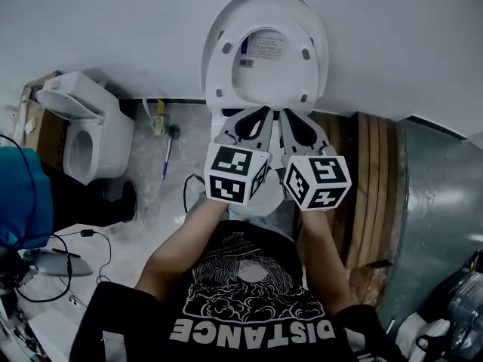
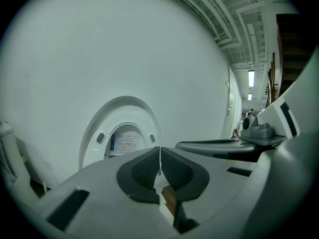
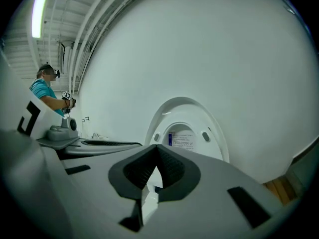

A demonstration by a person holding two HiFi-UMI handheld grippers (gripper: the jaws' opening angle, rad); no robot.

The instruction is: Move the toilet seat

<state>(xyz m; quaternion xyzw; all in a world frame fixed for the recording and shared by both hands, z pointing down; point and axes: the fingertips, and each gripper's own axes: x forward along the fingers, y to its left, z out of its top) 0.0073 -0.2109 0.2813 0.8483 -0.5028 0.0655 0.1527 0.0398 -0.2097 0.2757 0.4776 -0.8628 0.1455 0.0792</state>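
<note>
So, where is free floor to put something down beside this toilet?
Free: the floor patch between the second toilet and the person's left arm. Crowded: cables at lower left; wooden boards and a metal sheet to the right of the raised toilet seat.

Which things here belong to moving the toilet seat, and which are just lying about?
Job: toilet seat, raised against the wall; left tool and right tool, both shut, empty.
Lying about: second toilet, cables, wooden boards, black bag.
</note>
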